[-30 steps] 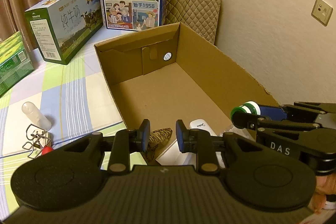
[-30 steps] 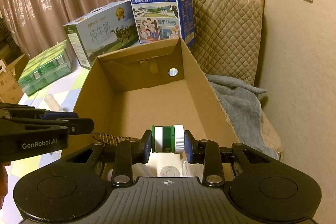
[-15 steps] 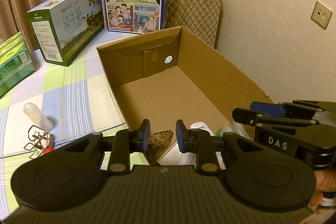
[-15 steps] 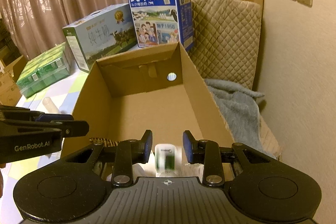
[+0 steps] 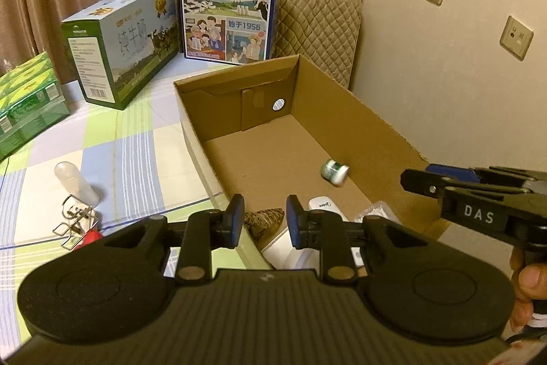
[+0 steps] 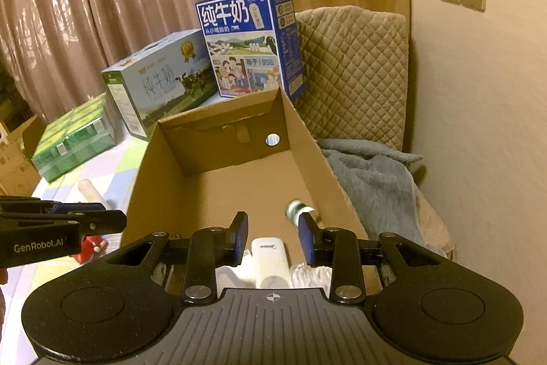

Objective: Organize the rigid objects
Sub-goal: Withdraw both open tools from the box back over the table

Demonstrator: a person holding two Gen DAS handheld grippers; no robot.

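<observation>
A small green-and-white bottle lies on its side on the floor of the open cardboard box, near the right wall. My right gripper hovers above the box's near end, jaws a narrow gap apart and empty; its tips show at the right of the left wrist view. My left gripper stands over the box's near left rim, jaws close together and empty. Below them in the box lie a white device, a brown cone-like thing and a clear packet.
On the checked bedsheet left of the box lie a clear bottle, a wire clip and a red item. A blue milk carton, a green-white carton and a green pack stand behind. A grey blanket lies right of the box.
The green-and-white bottle left my right gripper's jaws, fell into the box and rolled toward the right wall. Both grippers rose and drew back slightly.
</observation>
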